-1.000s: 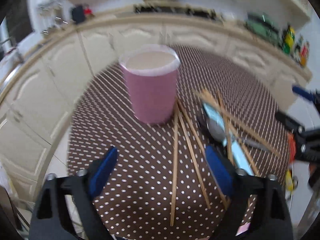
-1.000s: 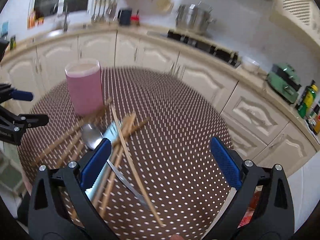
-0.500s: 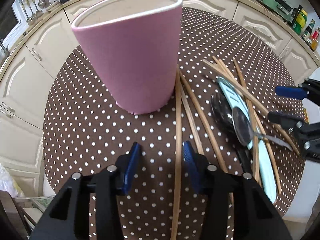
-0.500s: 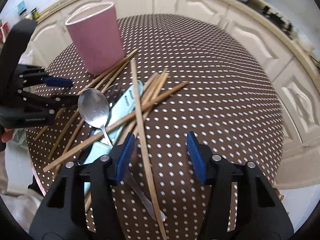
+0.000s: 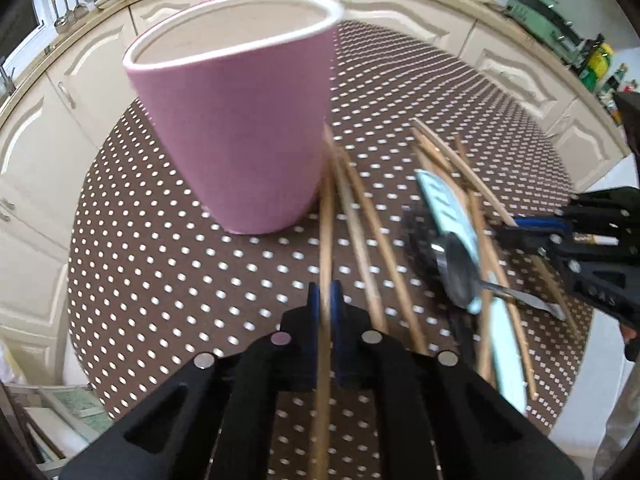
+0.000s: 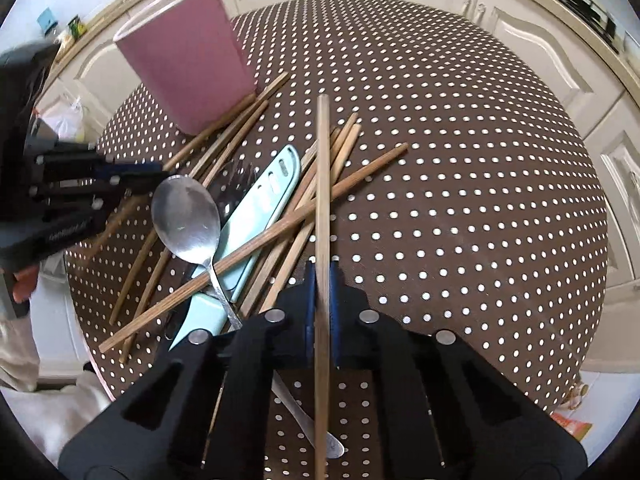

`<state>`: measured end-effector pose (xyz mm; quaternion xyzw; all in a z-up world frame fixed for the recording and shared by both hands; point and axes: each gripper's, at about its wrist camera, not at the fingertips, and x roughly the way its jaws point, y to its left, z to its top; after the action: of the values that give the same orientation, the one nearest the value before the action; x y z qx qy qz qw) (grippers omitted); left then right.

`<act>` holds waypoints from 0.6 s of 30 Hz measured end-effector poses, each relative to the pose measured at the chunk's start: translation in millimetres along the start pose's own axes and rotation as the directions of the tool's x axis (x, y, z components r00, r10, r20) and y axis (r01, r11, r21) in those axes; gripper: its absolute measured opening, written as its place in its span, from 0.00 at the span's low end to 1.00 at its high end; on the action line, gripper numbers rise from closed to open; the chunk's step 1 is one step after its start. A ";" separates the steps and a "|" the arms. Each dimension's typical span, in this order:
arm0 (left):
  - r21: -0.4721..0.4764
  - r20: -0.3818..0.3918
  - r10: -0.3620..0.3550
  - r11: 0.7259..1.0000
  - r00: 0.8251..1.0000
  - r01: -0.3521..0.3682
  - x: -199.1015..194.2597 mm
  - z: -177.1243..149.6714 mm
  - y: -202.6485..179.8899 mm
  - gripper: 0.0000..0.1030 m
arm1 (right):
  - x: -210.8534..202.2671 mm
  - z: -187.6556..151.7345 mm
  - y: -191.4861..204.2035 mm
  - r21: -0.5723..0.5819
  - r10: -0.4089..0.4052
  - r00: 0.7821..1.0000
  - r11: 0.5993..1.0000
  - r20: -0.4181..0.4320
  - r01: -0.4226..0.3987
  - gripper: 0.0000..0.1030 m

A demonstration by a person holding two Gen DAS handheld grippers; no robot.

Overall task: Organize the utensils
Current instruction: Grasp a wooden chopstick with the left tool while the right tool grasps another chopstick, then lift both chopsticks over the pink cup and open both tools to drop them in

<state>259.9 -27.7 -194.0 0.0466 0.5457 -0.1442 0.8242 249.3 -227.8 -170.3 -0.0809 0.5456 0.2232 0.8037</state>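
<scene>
Here, round table (image 6: 460,152) w/ brown white-dotted cloth, cream kitchen cabinets (image 6: 532,28) behind. Upright on cloth, far-left in right-wrist view: pink holder cup (image 5: 240,140), white rim, mouth open. Beside cup base, toward centre: loose heap of wooden chopsticks (image 6: 256,240), crossed at various angles, several touching cup foot. Within heap: pale-blue knife sheath/handle (image 6: 260,204), lying diagonally, w/ metal spoon (image 6: 186,216) bowl-up partly on top and one chopstick across both. Left gripper (image 5: 325,300): jaws closed to a narrow slit, pinching single left chopstick (image 5: 326,220), which runs fwd to cup base. Right gripper (image 6: 322,284): jaws likewise closed, clamped on single right chopstick (image 6: 322,184), far tip raised over heap, near end passing back betw. fingers. Blue pads (image 6: 335,300) pressed to stick on both sides.
</scene>
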 end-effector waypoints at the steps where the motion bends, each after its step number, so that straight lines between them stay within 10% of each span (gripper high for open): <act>1: 0.008 0.023 0.006 1.000 1.000 -0.007 -5.8 -4.5 -4.0 0.05 | -6.5 -1.2 -1.7 0.008 0.003 1.000 1.000 0.027 -0.003 0.07; 10: 0.039 0.230 -0.147 0.989 0.962 0.142 -67.9 -21.8 -21.6 0.05 | -73.6 -4.7 -12.2 0.050 0.024 0.966 0.998 0.257 -0.038 0.07; 14: 0.050 0.417 -0.186 0.982 0.890 0.182 -108.1 -18.0 -23.9 0.05 | -100.0 7.1 2.1 0.059 0.043 0.912 0.996 0.408 -0.074 0.07; 18: 0.012 0.613 -0.160 0.981 0.774 0.193 -144.1 -5.5 -10.0 0.05 | -127.0 30.4 21.6 0.058 0.055 0.833 0.993 0.551 -0.104 0.07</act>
<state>199.8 -9.0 -63.8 -0.0750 0.2558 -0.2140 0.9398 226.5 -231.6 -39.9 0.0438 0.3048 0.2467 0.9189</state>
